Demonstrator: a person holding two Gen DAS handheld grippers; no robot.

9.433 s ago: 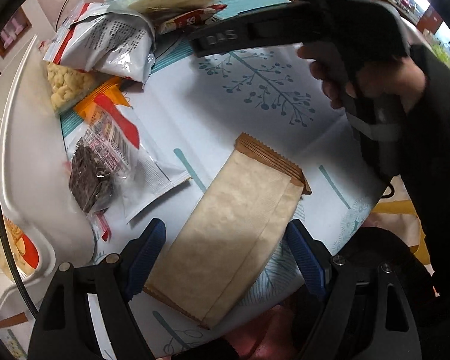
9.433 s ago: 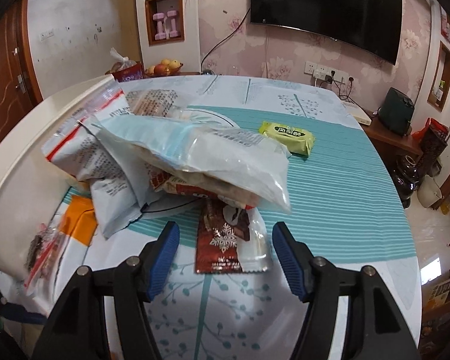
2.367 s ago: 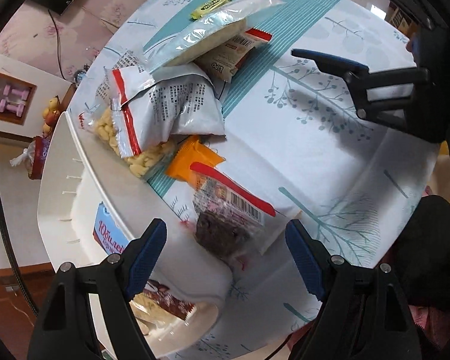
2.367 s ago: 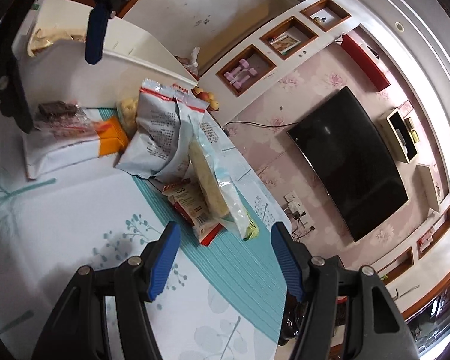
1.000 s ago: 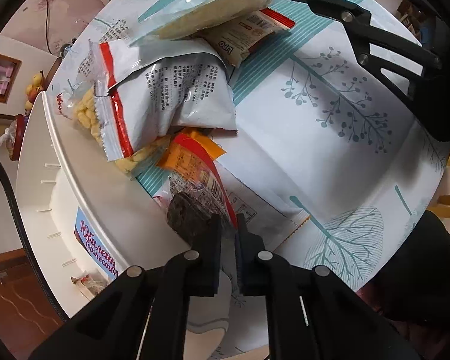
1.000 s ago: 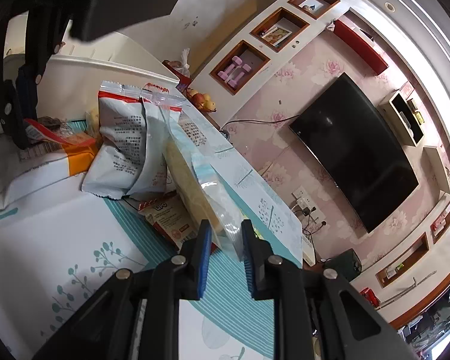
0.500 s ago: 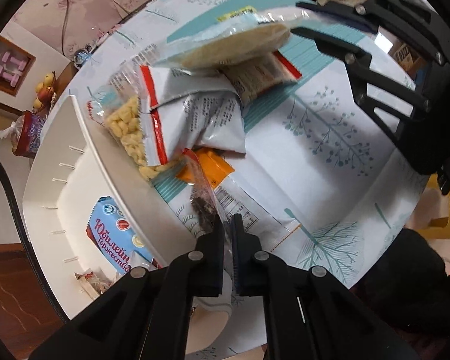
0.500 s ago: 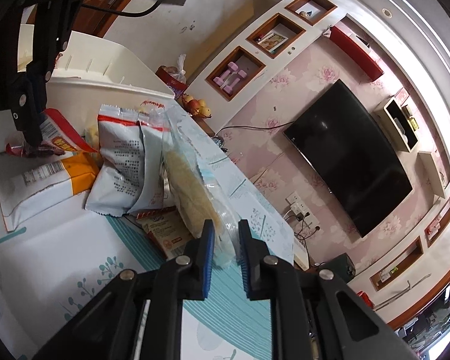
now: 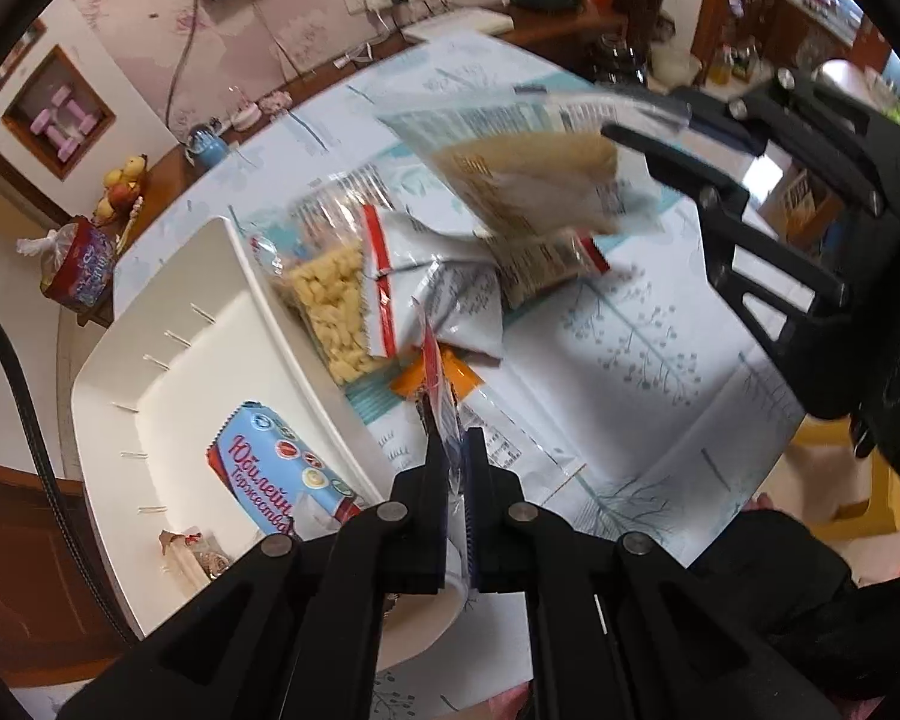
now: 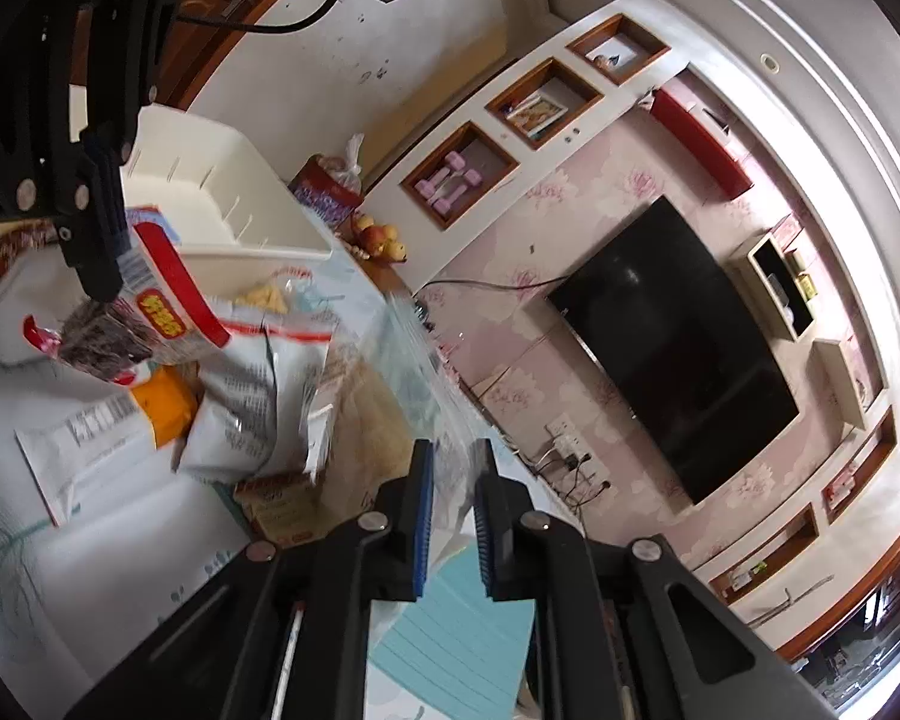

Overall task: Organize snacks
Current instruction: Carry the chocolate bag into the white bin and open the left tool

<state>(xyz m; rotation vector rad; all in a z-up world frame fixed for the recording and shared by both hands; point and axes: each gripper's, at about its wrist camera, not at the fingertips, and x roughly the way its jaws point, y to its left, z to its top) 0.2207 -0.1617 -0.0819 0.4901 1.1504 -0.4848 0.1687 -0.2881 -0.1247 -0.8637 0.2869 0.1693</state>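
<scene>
A light-blue snack packet lying in the white bin carries red Cyrillic lettering, readable as "Юбилейн…" with a second line cut off. Print on the other snack bags is too blurred to read.
</scene>
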